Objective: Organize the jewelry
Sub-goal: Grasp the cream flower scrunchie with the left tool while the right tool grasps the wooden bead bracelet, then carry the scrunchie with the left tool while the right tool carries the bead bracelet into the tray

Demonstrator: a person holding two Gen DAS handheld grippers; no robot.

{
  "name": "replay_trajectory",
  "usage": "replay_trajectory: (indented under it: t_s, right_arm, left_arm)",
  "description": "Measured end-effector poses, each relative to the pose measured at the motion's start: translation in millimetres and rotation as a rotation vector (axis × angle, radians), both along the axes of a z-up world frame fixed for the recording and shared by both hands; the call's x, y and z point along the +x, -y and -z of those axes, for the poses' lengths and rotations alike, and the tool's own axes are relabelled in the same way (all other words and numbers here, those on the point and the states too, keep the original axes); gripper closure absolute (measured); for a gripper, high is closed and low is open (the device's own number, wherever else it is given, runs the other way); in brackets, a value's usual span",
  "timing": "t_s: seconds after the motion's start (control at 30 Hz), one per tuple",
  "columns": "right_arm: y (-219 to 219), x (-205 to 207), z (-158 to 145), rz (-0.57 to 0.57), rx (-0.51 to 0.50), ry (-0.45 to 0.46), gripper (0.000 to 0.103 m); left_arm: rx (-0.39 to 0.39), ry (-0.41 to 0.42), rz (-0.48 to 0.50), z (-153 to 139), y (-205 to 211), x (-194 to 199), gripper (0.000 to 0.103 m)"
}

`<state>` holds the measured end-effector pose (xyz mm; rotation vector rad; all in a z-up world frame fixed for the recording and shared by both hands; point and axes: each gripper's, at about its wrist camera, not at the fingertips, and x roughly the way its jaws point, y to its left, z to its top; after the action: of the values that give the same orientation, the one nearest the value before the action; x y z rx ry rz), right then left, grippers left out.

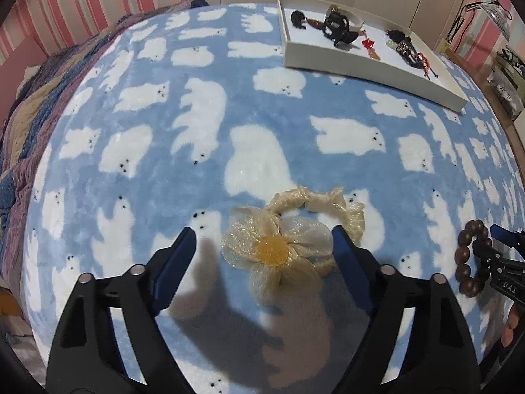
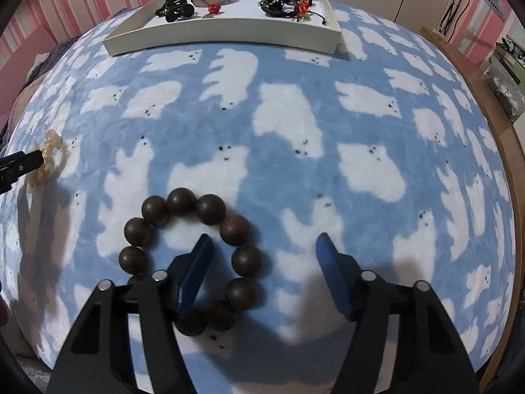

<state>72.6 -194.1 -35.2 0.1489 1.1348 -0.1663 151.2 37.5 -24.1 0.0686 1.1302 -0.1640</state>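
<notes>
Bed (image 1: 210, 65): a blue fleece blanket with white bears is covering it and carrying everything; no worktop is showing.

Tray (image 2: 229, 34): the shallow white tray is sitting at the far side of the blanket, well apart from both loose pieces. It is already holding two clusters, so I judge the sorting to be well under way.

Left cluster in tray (image 2: 177, 8): black hair pieces, a pale bangle and a small red charm are lying together.

Right cluster in tray (image 2: 285, 3): dark cords and bands with red beads are lying tangled near the tray's right end; single items are too small to tell.

Flower scrunchie (image 1: 279, 246): the gauzy cream piece with an amber centre is lying on the blanket, not yet in the tray.

Bead bracelet (image 2: 193, 259): the ring of large dark wooden beads is lying flat on the blanket, also not yet in the tray.

Left hand-held gripper (image 1: 264, 239): its jaws are standing wide apart either side of the flower, gripping nothing.

Right hand-held gripper (image 2: 264, 246): its jaws are gaping, the left finger sitting inside the bead ring and the right one outside it; nothing is clamped.

Remaining: as far as the views show, these two pieces are all that is waiting outside the tray; both need grasping and carrying across.
</notes>
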Motion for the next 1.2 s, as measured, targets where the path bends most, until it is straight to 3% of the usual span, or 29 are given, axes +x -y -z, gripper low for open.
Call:
replay_trajectory:
  t_s: [0.13, 0.3, 0.63, 0.83, 1.2]
  right_arm:
    - [0.0, 1.4, -0.9, -0.006, 0.010, 0.007, 0.045]
    - [-0.8, 2.7, -0.5, -0.020, 0.012, 0.022, 0.051]
    - [-8.6, 0.6, -3.2, -0.067, 0.014, 0.062, 0.079]
    - [-8.1, 0.4, -4.7, -0.083, 0.013, 0.079, 0.081]
    - [-0.5, 9.0, -14.5, -0.095, 0.023, 0.145, 0.082]
  left_arm:
    - [-0.024, -0.037, -0.004, 9.7, -2.2, 6.3, 0.034]
    - [-0.010, -0.024, -0.002, 9.5, 1.5, 5.9, 0.042]
    - [0.035, 0.009, -0.009, 10.3, 4.5, 7.3, 0.068]
    - [0.056, 0.017, -0.017, 8.9, 5.1, 8.8, 0.085]
    - [0.018, 0.015, -0.017, 5.0, 8.4, 10.6, 0.086]
